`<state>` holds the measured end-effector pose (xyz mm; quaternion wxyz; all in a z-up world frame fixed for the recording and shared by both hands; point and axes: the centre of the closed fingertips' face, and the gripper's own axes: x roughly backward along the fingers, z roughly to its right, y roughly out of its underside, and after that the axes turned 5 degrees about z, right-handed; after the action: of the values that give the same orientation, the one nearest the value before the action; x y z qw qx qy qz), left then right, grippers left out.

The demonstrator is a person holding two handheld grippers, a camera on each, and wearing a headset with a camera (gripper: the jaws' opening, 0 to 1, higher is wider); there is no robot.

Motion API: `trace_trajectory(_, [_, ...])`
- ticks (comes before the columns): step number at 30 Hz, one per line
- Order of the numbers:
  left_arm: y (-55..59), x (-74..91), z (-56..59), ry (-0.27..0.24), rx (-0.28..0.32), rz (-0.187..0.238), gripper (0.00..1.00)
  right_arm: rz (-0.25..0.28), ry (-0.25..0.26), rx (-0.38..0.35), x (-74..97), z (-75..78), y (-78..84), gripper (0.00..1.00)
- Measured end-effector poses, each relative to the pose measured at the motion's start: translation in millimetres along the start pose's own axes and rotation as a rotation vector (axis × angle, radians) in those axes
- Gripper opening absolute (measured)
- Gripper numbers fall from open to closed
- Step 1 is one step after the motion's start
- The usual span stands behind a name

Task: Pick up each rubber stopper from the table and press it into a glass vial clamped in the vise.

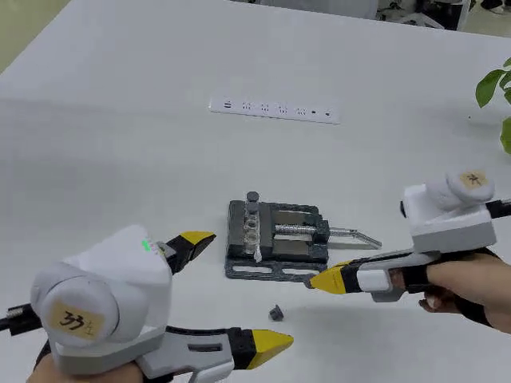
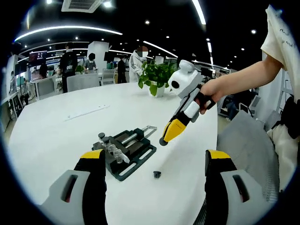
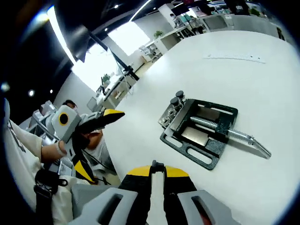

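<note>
A black vise [image 1: 275, 242] stands mid-table and clamps a row of clear glass vials [image 1: 253, 231]. The far vials carry dark rubber stoppers [image 1: 252, 197], which in the right gripper view sit at the vise's far end [image 3: 177, 98]. One loose stopper [image 1: 276, 312] lies on the table just in front of the vise; the left gripper view has it between the jaws' lines [image 2: 157, 174]. My left gripper [image 1: 239, 294] is open and empty, near left of the vise. My right gripper [image 1: 313, 281] hovers at the vise's front right corner, shut on a small dark stopper [image 3: 157, 164].
A white power strip [image 1: 274, 109] lies farther back on the white table [image 1: 120, 120]. The vise's screw handle [image 1: 355, 234] sticks out to the right. A potted plant [image 1: 497, 88] stands at the right edge. People and chairs are beyond the table.
</note>
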<state>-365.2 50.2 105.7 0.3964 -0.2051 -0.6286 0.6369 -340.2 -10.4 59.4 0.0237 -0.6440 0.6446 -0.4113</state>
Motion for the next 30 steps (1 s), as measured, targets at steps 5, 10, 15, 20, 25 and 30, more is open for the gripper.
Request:
trace_trajectory(5, [-24.5,-2.4,6.1,0.025,-0.022,0.052,0.81,0.129,-0.124,-0.173,10.9,-29.3,-14.7,0.03])
trace_trajectory(10, [-44.8,-2.3,13.4,0.070,-0.015,0.105,0.66,0.233,-0.257,-0.373,23.0,-56.4,-25.7,0.03])
trace_trajectory(15, [-55.7,-3.1,19.1,0.104,-0.014,0.144,0.48,0.303,-0.360,-0.568,35.2,-72.0,-34.7,0.03])
trace_trajectory(20, [-58.2,-5.1,26.3,0.135,-0.012,0.152,0.36,0.312,-0.411,-0.650,39.9,-89.9,-30.3,0.03])
trace_trajectory(25, [-58.0,-7.4,36.7,0.181,0.002,0.152,0.26,0.301,-0.448,-0.720,43.0,-102.3,-24.7,0.03])
trace_trajectory(30, [-57.0,-9.5,45.1,0.221,0.019,0.154,0.18,0.256,-0.435,-0.714,42.7,-103.7,-14.8,0.03])
